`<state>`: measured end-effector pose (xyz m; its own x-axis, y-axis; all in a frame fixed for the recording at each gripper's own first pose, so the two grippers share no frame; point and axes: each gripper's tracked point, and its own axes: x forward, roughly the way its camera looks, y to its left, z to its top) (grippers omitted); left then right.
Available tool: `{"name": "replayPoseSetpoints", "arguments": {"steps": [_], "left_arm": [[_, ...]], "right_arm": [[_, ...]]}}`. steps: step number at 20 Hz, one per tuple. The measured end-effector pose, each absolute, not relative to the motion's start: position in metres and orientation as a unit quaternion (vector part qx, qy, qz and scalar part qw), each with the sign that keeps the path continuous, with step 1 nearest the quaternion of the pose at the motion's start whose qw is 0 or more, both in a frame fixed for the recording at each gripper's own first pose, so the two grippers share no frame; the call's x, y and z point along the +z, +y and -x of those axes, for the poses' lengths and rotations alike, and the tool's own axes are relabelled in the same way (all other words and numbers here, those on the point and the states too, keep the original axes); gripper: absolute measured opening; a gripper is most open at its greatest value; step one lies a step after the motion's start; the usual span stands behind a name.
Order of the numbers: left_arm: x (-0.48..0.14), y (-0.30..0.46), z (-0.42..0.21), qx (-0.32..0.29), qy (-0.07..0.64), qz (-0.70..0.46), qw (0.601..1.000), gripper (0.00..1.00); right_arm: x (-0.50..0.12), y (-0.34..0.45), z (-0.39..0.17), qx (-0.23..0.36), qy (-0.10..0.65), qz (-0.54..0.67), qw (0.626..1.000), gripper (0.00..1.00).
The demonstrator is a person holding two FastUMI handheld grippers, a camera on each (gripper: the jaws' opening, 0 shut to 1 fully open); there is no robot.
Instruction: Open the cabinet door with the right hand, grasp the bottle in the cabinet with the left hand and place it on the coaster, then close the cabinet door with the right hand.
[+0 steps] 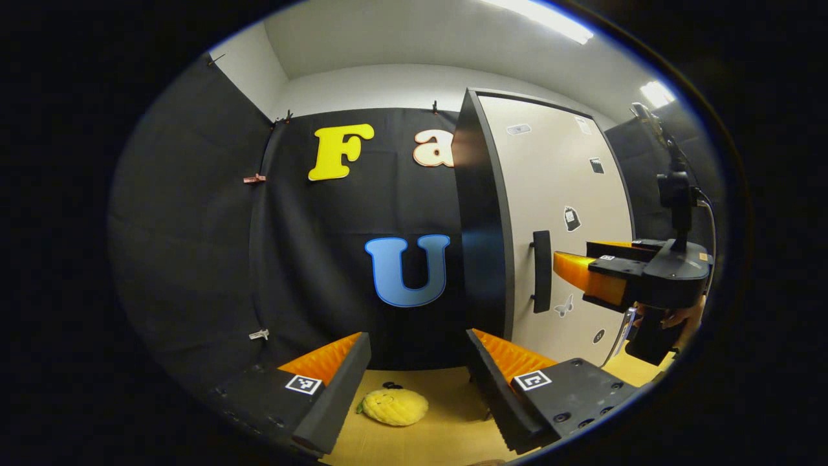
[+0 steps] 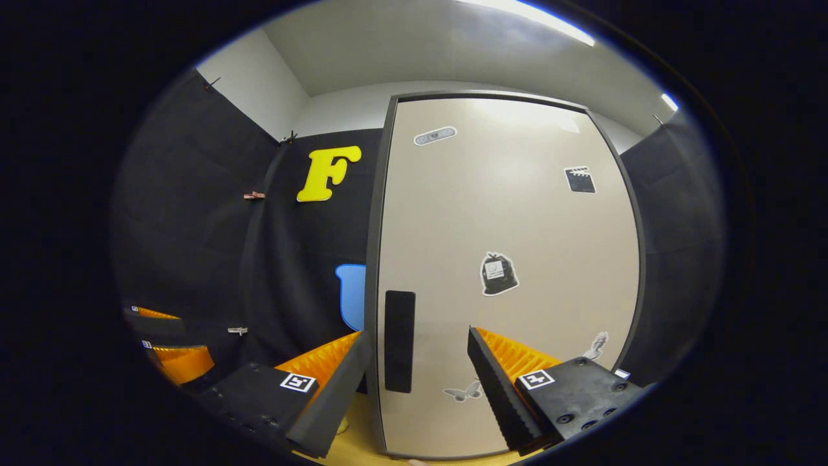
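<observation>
1. Your door [image 2: 504,272] stands shut and flat ahead in the right gripper view, pale, in a dark frame. In the left gripper view it sits at 3 o'clock, seen at an angle beside the cabinet [image 1: 479,213], whose dark side faces you.
2. The handle [image 2: 400,341] is a dark upright bar near the door's hinge-free edge, at about 6 o'clock in the right gripper view. In the left gripper view it shows at 4 o'clock.
3. Stickers dot the door: a bag sticker [image 2: 499,274] near its middle, a clapper sticker [image 2: 580,180] at 1 o'clock, and a butterfly sticker [image 2: 464,392] low down.
4. Your right gripper [image 2: 419,382] is spread open and grips nothing. The handle shows between its fingers, nearer the left one; you cannot tell if either touches it.
5. In the left gripper view, the right gripper hangs at 3 o'clock with a hand [image 1: 679,318] under it, its tip pointing at the handle and close to it.
6. Your left gripper [image 1: 417,388] is open too, empty, held off the cabinet's side.
7. Between its fingers, at 6 o'clock, a yellow plush [image 1: 394,406] lies on the tabletop [image 1: 453,414], with a small dark thing just behind it that is too small to make out.
8. In the right gripper view, the left gripper appears at 8 o'clock, well apart from the door.
</observation>
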<state>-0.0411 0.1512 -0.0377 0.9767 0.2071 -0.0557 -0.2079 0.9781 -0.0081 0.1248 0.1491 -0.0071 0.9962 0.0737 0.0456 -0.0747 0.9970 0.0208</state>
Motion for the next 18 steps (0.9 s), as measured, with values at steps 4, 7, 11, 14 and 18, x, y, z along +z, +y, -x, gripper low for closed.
{"name": "replayPoseSetpoints", "arguments": {"steps": [4,7,11,14,18], "left_arm": [[-0.048,0.163,0.039,0.098,0.032,0.015,0.995,0.92],[-0.055,0.168,0.034,0.090,0.034,0.025,0.995,0.92],[-0.066,0.175,0.030,0.088,0.043,0.034,0.995,0.92],[-0.073,0.181,0.030,0.088,0.050,0.041,0.994,0.93],[-0.076,0.182,0.029,0.088,0.052,0.042,0.994,0.92]], "right_arm": [[-0.014,0.158,-0.147,0.013,-0.026,-0.019,0.999,0.98],[-0.028,0.160,-0.162,-0.004,-0.015,0.004,1.000,0.97],[-0.047,0.165,-0.173,-0.006,0.015,-0.008,1.000,0.91],[-0.056,0.162,-0.179,-0.017,0.028,-0.007,0.999,0.90],[-0.060,0.164,-0.183,-0.030,0.028,-0.006,0.999,0.67]]}}
